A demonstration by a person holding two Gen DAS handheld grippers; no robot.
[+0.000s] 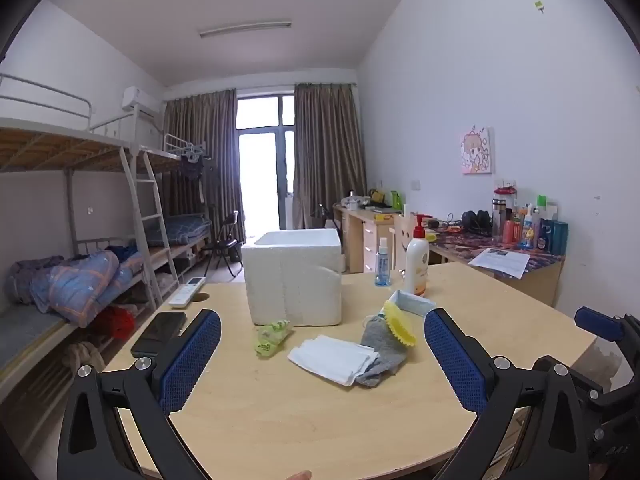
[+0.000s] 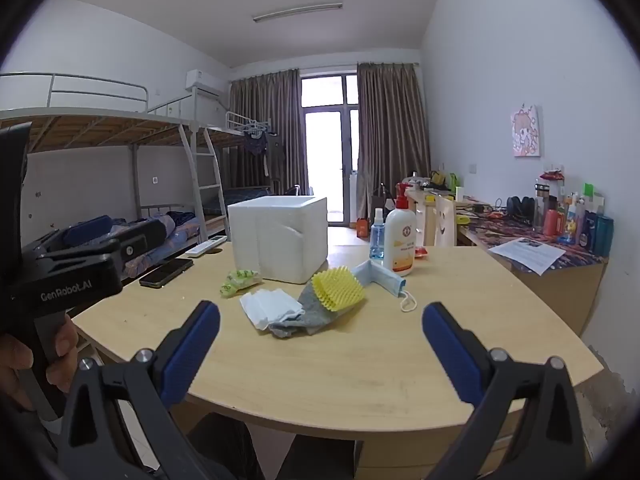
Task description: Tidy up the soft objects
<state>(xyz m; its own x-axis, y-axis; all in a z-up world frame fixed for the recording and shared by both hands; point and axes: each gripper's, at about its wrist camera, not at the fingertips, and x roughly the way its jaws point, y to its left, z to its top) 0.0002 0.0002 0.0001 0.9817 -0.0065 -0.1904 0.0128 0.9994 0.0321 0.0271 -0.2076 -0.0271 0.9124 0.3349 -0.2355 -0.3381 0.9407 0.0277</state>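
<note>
A: Soft pile first: my left gripper (image 1: pixel 322 356) and right gripper (image 2: pixel 320 348) both hang spread wide, empty, short of the folded white cloth (image 2: pixel 270 306) and grey sock (image 2: pixel 316 312) mid-table.

B: Nothing packed yet, I judge; next I close on the cloth, then lift it to the white foam box (image 2: pixel 280 236) behind.

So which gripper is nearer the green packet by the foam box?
Left, narrowly, as a judgement. The left gripper hovers open just short of the green packet; the right gripper, also open, sits farther right, nearer the grey sock.
</note>
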